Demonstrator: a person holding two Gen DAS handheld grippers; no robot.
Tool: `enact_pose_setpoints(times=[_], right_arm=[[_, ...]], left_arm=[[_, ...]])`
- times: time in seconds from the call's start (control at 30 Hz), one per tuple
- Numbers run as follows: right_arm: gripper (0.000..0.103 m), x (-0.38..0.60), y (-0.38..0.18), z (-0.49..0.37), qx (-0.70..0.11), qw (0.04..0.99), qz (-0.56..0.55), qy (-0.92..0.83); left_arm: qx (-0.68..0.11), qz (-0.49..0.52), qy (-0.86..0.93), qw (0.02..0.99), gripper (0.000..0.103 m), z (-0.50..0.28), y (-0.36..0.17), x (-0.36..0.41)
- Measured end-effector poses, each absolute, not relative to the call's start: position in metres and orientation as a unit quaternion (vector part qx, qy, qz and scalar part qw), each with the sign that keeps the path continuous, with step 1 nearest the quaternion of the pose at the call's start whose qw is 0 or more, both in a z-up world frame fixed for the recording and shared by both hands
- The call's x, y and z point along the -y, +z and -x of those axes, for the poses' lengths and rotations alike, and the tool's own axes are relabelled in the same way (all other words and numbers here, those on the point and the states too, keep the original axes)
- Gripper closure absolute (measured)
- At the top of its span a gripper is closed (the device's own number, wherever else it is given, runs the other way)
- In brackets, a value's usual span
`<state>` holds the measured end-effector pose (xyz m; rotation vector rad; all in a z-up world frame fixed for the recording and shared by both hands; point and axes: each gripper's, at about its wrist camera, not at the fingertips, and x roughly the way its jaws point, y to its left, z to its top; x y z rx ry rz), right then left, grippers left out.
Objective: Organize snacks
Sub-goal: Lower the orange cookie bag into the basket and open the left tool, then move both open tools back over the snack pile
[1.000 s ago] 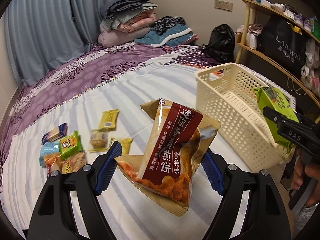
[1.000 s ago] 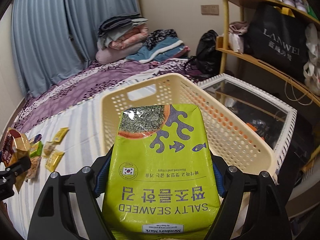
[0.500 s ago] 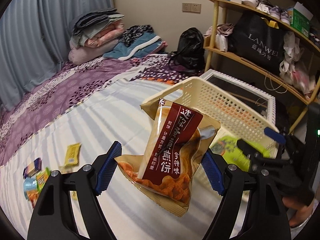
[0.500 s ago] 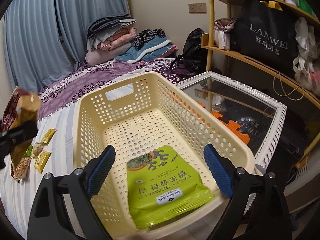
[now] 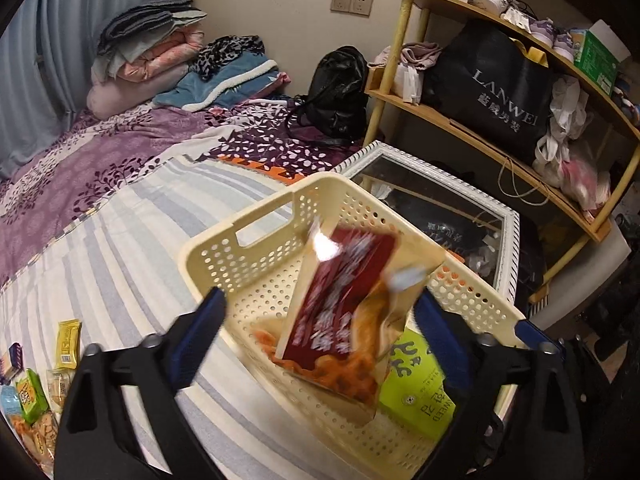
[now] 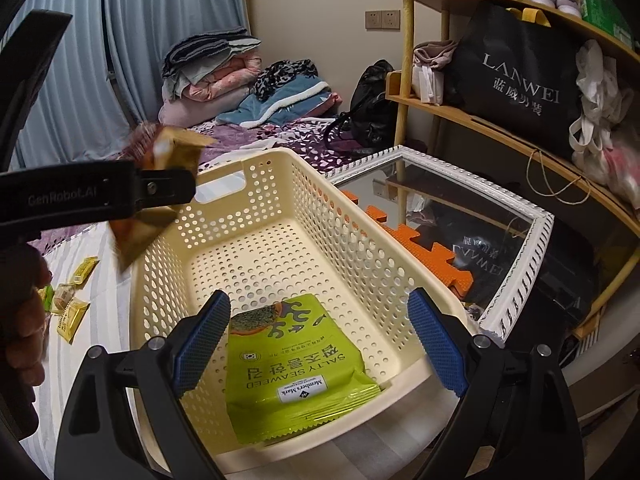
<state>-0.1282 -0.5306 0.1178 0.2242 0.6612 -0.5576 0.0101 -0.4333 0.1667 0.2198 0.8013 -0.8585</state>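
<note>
So half a second back the left claw (image 5: 320, 320) was clamped on the red cracker bag (image 5: 344, 312); now its fingers are spread wide and the bag is blurred, tipping into the cream basket (image 5: 248, 256) near its left rim. Seaweed pack (image 6: 292, 364) already lies flat at the near end of the basket, so that's two in, I'd say. Right claw (image 6: 318, 340) hovers wide over it, gripping nothing. Small snacks (image 5: 36, 384) wait on the bed (image 5: 120, 240).
</note>
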Motion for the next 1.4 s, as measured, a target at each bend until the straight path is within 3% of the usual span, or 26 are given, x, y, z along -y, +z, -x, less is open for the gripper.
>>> enact_pose_setpoints(times=[1.4], right_arm=[[0.008, 0.457, 0.142, 0.094, -0.329, 0.914, -0.062, -0.228]], left_arm=[[-0.381, -0.079, -0.301, 0.871, 0.003, -0.023, 0.17, 0.295]])
